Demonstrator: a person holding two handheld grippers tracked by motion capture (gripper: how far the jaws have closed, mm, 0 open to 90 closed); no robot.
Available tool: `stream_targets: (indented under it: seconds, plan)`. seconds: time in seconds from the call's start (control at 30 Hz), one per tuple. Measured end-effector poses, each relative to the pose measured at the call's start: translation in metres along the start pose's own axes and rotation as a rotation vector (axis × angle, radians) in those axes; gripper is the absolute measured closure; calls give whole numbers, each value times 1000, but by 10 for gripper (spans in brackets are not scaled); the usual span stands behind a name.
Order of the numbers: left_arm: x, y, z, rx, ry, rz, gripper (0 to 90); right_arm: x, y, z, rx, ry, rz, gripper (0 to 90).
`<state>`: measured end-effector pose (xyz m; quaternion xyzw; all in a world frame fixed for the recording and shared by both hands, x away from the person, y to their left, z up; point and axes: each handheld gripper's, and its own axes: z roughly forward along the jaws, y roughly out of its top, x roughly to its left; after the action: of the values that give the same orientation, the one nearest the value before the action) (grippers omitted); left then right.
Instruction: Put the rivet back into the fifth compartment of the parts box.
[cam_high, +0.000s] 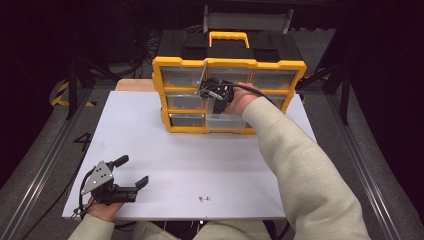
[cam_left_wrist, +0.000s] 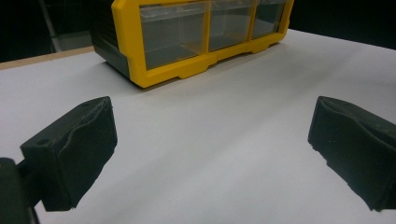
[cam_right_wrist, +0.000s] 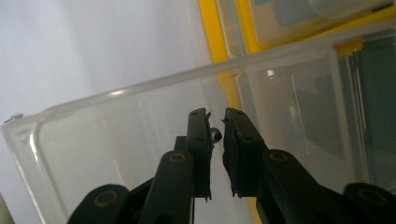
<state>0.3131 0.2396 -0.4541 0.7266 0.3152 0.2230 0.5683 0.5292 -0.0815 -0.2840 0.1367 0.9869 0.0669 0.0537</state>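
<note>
The right hand-held gripper (cam_high: 216, 95) is reaching into the front of the yellow drawer organizer (cam_high: 227, 95) that is standing at the far side of the white tabletop (cam_high: 165, 165), and its jaws are sitting nearly closed over a pulled-out clear plastic drawer (cam_right_wrist: 116, 140). In the right gripper view a small metal screw (cam_right_wrist: 215, 135) is showing in the narrow gap between the pads, so the right hand-held gripper (cam_right_wrist: 215, 122) is probably pinching it above the drawer in order to drop it in; whether the pads are actually pressing on it or only flanking it is hard to settle, since most of the screw is hiding behind the left pad. The drawer is standing out from the cabinet, presumably so that small parts can go in from above. The left hand-held gripper (cam_high: 131, 172) is resting low at the near left edge of the tabletop, jaws spread wide with nothing between them, apparently just waiting out of the way; from the left gripper view (cam_left_wrist: 210, 144) it is facing the organizer's bottom row across bare white surface. Another small piece of hardware (cam_high: 203, 198) is lying on the tabletop near the front edge, too tiny to identify for certain. The person's forearm is covering part of the organizer's right-hand drawers.
</note>
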Motion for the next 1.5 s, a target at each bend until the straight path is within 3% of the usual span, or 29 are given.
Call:
stream_targets:
  seconds: [0.13,0.37,0.57,0.77,0.83,1.07,1.17,1.2,1.5]
  plan:
    - [0,0,0,3,-5,1,22,0,-2,-4,-18,-19,5,760]
    - [1,1,2,9,-11,2,22,9,-8,-31,-82,-59,-12,694]
    - [2,2,5,9,-17,3,22,25,-20,-62,-153,-144,-16,596]
    - [2,2,6,4,-17,-2,22,42,-30,-80,-208,-174,-21,488]
    - [2,2,5,7,-18,-2,22,54,-33,-85,-228,-192,-52,422]
    - [2,2,5,11,-13,3,23,89,-47,-84,-279,-171,-119,302]
    - [1,2,5,11,-10,1,23,100,-52,-83,-327,-146,-138,249]
    - [1,2,5,12,-9,1,23,104,-55,-82,-324,-128,-121,235]
    - [2,2,5,13,-9,4,23,127,-64,-57,-298,-85,-132,196]
